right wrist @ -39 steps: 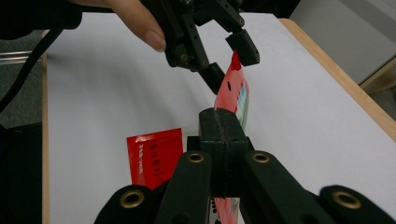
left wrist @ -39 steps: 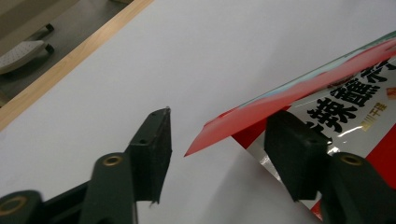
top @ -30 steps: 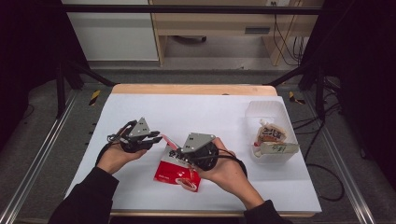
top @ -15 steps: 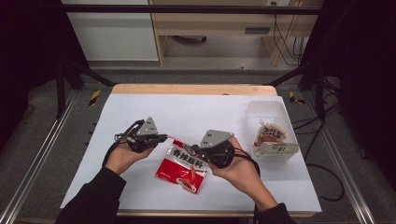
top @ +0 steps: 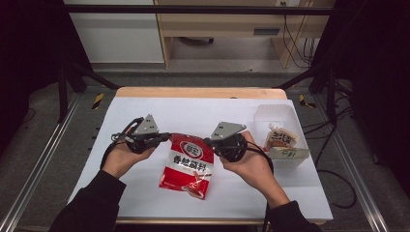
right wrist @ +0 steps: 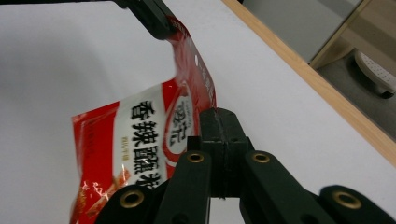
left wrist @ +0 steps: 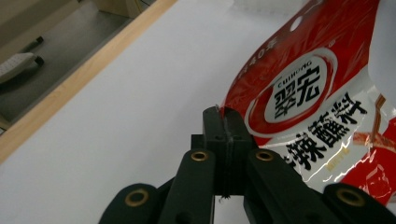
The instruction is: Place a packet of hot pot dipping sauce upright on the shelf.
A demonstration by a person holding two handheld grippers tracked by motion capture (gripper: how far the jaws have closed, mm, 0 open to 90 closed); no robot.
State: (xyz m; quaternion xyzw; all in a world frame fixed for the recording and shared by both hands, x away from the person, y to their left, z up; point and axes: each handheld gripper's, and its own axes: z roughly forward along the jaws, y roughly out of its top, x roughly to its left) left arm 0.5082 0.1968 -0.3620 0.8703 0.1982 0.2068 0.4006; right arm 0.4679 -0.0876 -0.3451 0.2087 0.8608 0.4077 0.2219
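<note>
Nearest the person, the glossy red and white plastic seasoning packet (top: 187, 165) hangs over the white table sheet (top: 145, 193), its lower end touching or just above the sheet; which, the high view does not settle. Using that packet as the landmark, the left gripper (top: 164, 137) sits at its upper left corner and the right gripper (top: 209, 141) at its upper right corner. In the left gripper view the black jaws are pressed together on the packet's edge (left wrist: 299, 93), and the right gripper view shows the same, jaws clamped on the opposite end of the top seal (right wrist: 140, 135). The packet's long axis runs from the held top edge down toward the person, so the top seal is stretched crosswise between the two pairs of jaws. Both hands are equally close to it; any coming move probably depends on them pulling apart or lifting together along that top edge. Farther off, right of the packet, stands a clear plastic tub (top: 280, 116) with a small wrapped snack (top: 281, 140) inside.
</note>
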